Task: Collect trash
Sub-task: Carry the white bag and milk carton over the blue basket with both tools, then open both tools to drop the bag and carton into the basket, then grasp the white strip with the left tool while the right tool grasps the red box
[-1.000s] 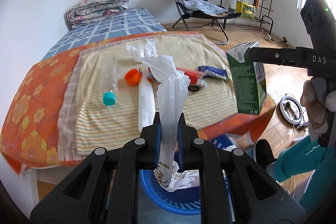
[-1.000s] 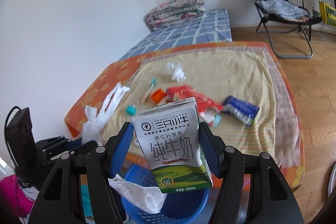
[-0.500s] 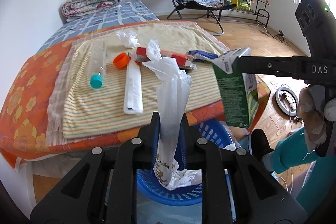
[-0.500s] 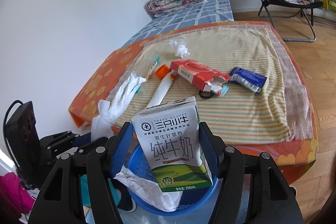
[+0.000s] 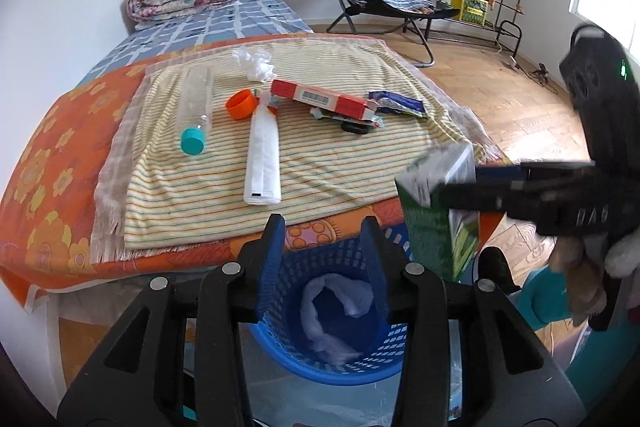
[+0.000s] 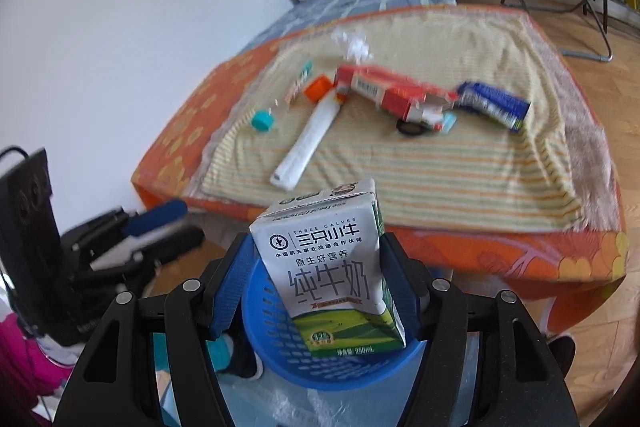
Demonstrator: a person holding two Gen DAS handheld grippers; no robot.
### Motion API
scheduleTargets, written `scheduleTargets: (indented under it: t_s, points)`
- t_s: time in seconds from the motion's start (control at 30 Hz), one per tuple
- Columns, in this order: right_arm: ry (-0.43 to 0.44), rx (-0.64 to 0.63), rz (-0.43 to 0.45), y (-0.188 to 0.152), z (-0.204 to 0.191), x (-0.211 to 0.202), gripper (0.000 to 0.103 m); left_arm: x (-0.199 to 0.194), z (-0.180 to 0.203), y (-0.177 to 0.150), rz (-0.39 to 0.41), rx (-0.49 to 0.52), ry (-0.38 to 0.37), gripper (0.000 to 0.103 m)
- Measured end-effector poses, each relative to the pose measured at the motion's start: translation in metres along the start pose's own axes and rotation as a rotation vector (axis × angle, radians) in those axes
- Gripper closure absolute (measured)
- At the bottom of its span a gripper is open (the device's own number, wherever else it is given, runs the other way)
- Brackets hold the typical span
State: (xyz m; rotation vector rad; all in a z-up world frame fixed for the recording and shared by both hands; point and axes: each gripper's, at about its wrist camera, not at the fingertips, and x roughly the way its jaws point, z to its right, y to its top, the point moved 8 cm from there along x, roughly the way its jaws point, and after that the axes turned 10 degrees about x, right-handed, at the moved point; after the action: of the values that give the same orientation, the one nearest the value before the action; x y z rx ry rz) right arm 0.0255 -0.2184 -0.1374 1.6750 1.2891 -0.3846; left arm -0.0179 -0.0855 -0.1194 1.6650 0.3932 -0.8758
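Your left gripper (image 5: 323,267) had its jaws opening, empty, over the blue basket (image 5: 384,361) (white plastic bag (image 5: 334,311) already inside). Your right gripper (image 6: 316,285) clamped the milk carton (image 6: 334,267) above it; bottle (image 5: 196,107), red box (image 5: 324,99) and wrappers remained on the bed (image 5: 40,163).

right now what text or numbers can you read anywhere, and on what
"THREE CALVES" — milk carton front, in the right gripper
"三只小牛" — same carton, under that
"原生好营养" — same carton
"纯牛奶" — same carton, large characters
"250mL" — carton's bottom edge
"DAS" — side of the right gripper, seen upside down from the left wrist
Too small or blurred: the carton's other fine print, the barcode on the red box, the blue wrapper.
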Motion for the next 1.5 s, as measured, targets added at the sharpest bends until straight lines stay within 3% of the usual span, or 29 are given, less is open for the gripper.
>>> scheduleTargets:
  t_s: [0.2,0.87,1.0,1.2,1.5]
  points:
    - [-0.024,0.017,-0.078,-0.015,0.004,0.016,0.038,0.002,-0.007,-0.002,-0.014,-0.027,0.0,0.063]
    - [-0.026,0.037,-0.041,0.001,0.008,0.006,0.038,0.015,-0.017,-0.005,-0.069,-0.103,-0.042,0.063]
    - [-0.027,0.048,-0.035,0.006,0.01,0.005,0.038,0.02,-0.022,-0.002,-0.082,-0.128,-0.05,0.056]
    - [-0.035,0.048,-0.022,0.017,0.014,0.001,0.037,0.03,-0.028,0.004,-0.104,-0.155,-0.07,0.056]
    - [-0.068,-0.015,-0.01,0.049,0.016,0.003,0.028,0.051,-0.045,0.014,-0.148,-0.209,-0.073,0.056]
